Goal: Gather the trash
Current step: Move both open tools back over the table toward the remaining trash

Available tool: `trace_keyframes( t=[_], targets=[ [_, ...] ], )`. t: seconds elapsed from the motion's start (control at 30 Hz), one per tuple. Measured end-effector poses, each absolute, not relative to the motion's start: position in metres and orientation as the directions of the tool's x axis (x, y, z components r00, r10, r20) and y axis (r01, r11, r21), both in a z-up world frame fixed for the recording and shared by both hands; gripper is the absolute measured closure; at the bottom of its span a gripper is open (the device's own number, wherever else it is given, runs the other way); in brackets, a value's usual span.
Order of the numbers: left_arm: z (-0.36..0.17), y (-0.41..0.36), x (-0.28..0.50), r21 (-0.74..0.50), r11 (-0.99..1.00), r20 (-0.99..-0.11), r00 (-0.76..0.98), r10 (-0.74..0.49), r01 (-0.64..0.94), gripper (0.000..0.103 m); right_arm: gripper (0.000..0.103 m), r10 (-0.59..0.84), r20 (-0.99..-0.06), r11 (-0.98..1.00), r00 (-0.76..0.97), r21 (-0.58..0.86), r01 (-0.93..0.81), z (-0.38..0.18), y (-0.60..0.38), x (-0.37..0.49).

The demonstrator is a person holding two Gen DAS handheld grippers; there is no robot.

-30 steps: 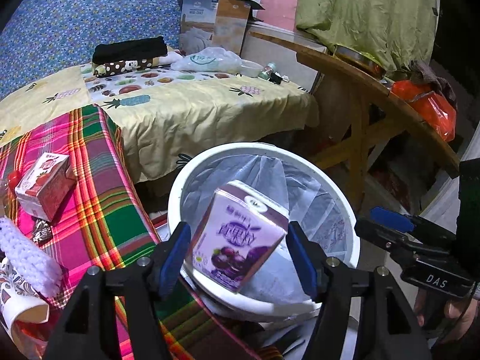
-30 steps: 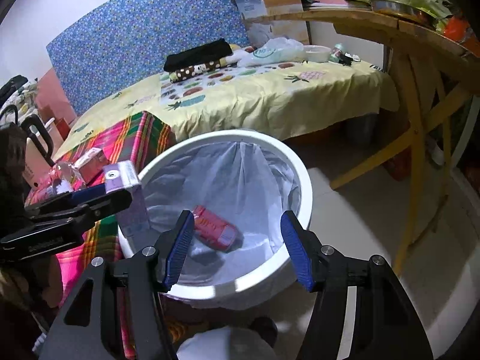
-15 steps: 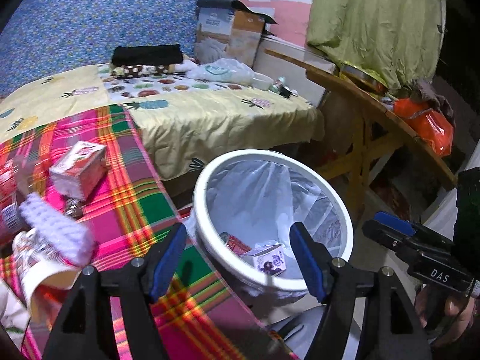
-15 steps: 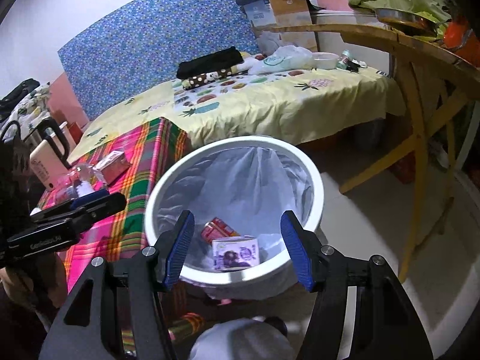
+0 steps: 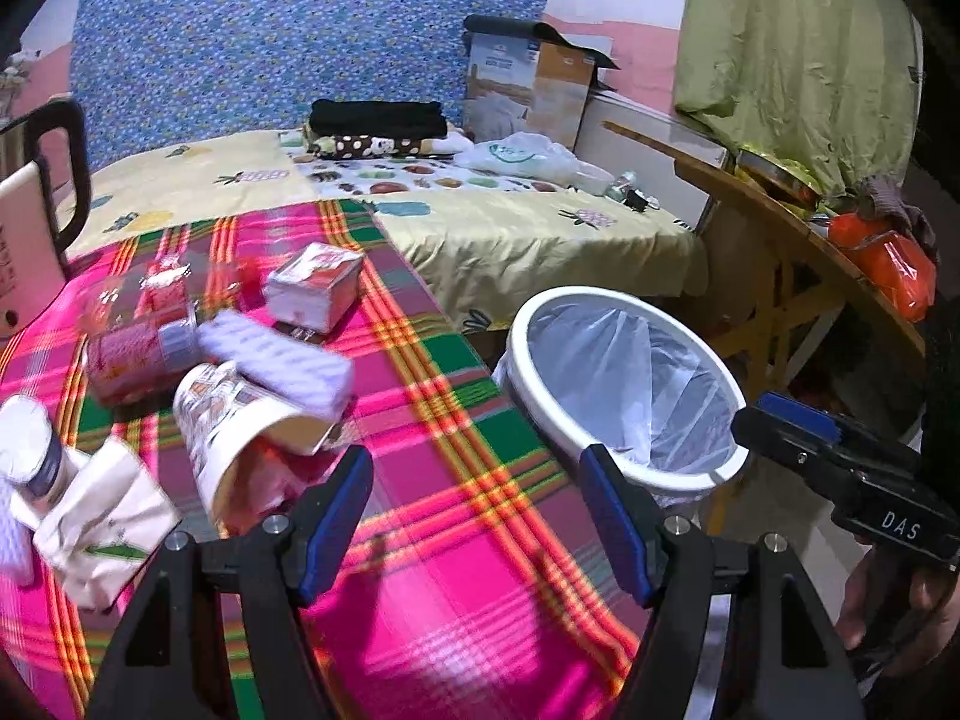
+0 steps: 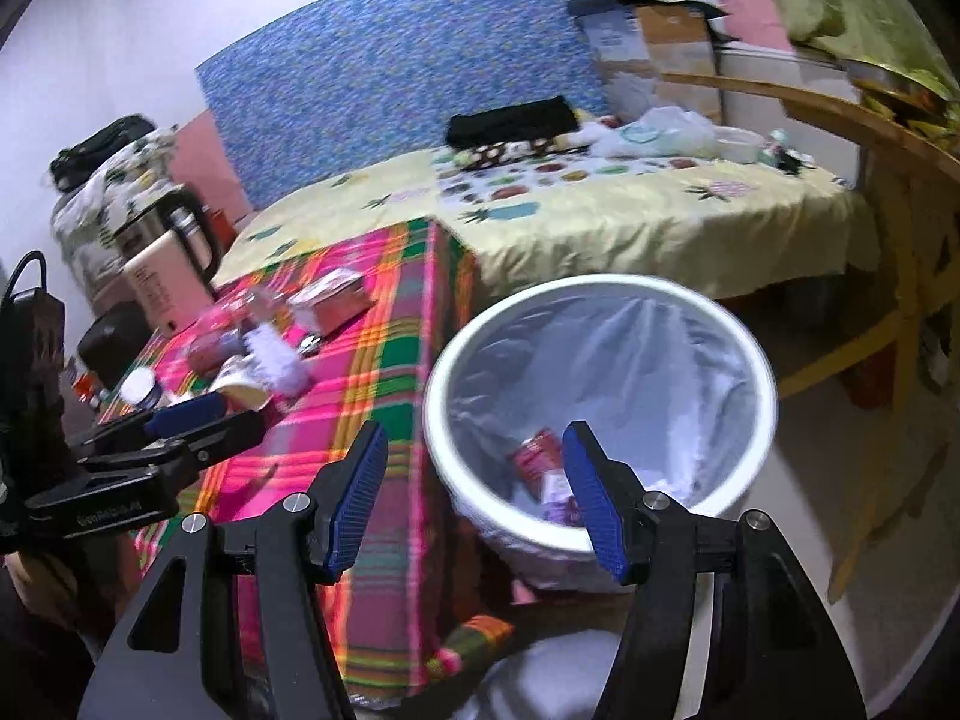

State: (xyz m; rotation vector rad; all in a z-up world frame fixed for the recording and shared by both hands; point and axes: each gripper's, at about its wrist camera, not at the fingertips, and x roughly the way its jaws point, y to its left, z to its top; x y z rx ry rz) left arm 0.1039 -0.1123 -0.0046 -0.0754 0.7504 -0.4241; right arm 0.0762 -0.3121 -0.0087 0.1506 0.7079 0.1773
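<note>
We hold the left gripper [image 5: 474, 516] over the plaid tablecloth [image 5: 456, 588] with its fingers spread wide and nothing between them, which looks like the stance for reaching toward another piece of trash. The right gripper [image 6: 474, 501] hangs by the white bin [image 6: 600, 294], fingers equally released and empty, one pad over the cloth edge and the other over the bin's mouth; we judge it is waiting near the bin, ready to help a drop.

The bin stands on the floor just beside the table corner, so anything lifted from the cloth has only a short way to travel. Its plastic liner [image 5: 630, 360] is folded over the rim, which keeps the bag open.

The trash still to collect lies in a loose cluster on the far left of the cloth: a tipped paper cup [image 5: 240, 426], a red carton [image 5: 315, 294], a pale purple sponge-like block [image 5: 282, 360] resting on the cup, and a crumpled paper bag [image 5: 96, 516]. They are blurred, so we cannot read labels.

The left view shows this cluster up close but sees only liner inside the bin. The right view looks down into the bin and shows at least 2 items already at the bottom, a red packet [image 6: 534, 456] and a purple-printed carton [image 6: 561, 501] partly hidden behind the right pad.
</note>
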Motion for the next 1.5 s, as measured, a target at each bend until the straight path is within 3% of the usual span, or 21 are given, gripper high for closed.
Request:
trace_keyframes(
  t=[0.63, 1.23, 1.5],
  targets=[
    [-0.017, -0.048, 0.072, -0.172, 0.969, -0.649, 0.719, -0.247, 0.177, 0.033, 0.042, 0.329, -0.666, 0.941, 0.670, 0.176, -0.288, -0.017, -0.249, 0.072],
    [-0.021, 0.041, 0.077, -0.154, 0.987, -0.651, 0.756, -0.064, -0.049, 0.033, 0.055, 0.439, -0.679, 0.883, 0.589, 0.207, -0.421, -0.021, -0.201, 0.093],
    [-0.032, 0.051, 0.088, -0.160, 0.985, -0.674, 0.736, -0.063, -0.062, 0.033, 0.061, 0.458, -0.700, 0.862, 0.547, 0.202, -0.464, -0.030, -0.177, 0.109]
  ],
)
